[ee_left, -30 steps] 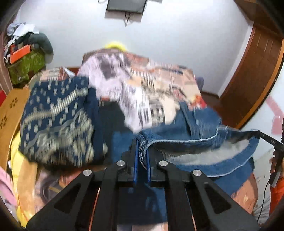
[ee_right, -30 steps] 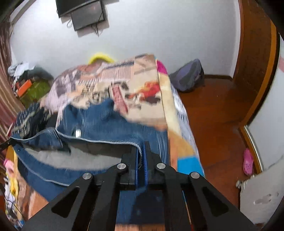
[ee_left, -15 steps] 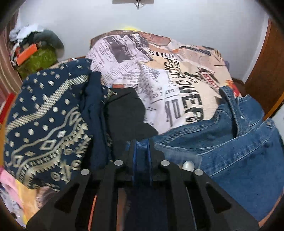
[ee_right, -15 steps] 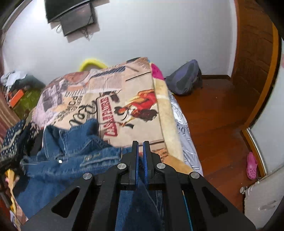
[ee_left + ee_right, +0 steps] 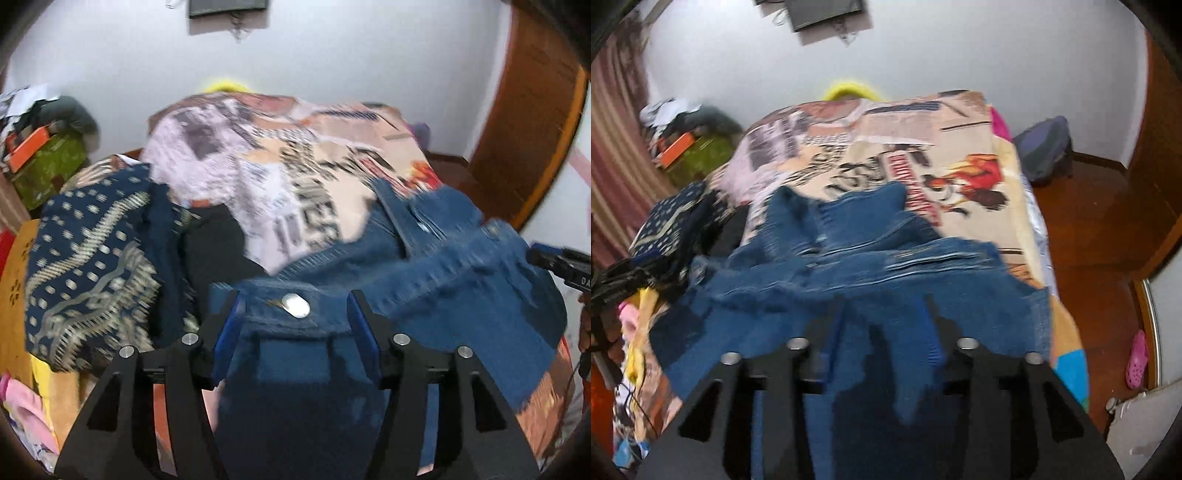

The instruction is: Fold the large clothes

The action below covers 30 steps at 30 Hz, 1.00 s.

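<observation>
While the jeans [image 5: 424,280] lie bunched on the near end of the bed [image 5: 295,155], waistband and metal button [image 5: 295,304] nearest the left gripper [image 5: 295,325], item status: being released, fold unfinished
- Left gripper: jaws opening, blue pads apart either side of the waistband, denim between them but not pinched
- Right gripper [image 5: 882,332]: jaws opening over a denim edge; view blurred, pads seem clear of the cloth
- Handling advice: let the cloth settle before withdrawing, so no pad drags the layer askew; back out along the fingers; then smooth the ridge of folds across the middle
- Adjacent: patterned navy garment [image 5: 92,266] and black garment [image 5: 218,247] just beside the denim; keep them out of the fold
- Beyond: backpack [image 5: 1047,147] on the floor
</observation>
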Each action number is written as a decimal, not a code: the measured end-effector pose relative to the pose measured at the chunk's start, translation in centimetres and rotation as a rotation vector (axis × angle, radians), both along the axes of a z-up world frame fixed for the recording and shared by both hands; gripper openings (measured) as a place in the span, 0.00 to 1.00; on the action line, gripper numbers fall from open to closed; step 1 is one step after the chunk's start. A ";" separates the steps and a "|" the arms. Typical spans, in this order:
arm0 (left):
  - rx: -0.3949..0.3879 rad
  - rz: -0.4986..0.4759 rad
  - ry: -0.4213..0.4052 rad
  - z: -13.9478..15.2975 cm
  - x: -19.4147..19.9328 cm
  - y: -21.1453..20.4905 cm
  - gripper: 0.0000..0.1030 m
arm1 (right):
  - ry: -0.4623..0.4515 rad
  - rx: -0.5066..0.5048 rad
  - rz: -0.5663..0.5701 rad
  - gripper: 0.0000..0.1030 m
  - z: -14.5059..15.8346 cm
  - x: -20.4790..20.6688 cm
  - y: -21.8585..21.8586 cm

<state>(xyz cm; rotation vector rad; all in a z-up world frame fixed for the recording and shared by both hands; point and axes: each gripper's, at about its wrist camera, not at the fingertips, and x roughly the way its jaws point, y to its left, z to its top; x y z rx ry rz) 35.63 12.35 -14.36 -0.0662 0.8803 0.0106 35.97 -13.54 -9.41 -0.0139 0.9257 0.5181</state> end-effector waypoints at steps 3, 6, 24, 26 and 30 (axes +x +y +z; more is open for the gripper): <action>-0.010 -0.056 0.046 -1.5 -0.7 -2.2 0.57 | 0.014 -0.015 0.040 0.49 -0.4 -1.3 1.6; -0.006 -0.088 0.090 -3.5 -1.5 -3.9 0.57 | 0.036 -0.048 0.088 0.49 -1.5 -2.6 3.2; 0.037 0.000 0.088 -6.1 -8.4 -4.9 0.68 | 0.029 -0.114 -0.018 0.69 -2.7 -7.9 0.8; 0.054 0.004 0.085 -5.7 -9.0 -5.1 0.68 | 0.040 -0.103 -0.027 0.69 -2.5 -8.3 0.4; 0.059 0.020 0.081 -4.9 -10.2 -4.9 0.68 | 0.047 -0.100 -0.039 0.69 -1.9 -8.8 0.1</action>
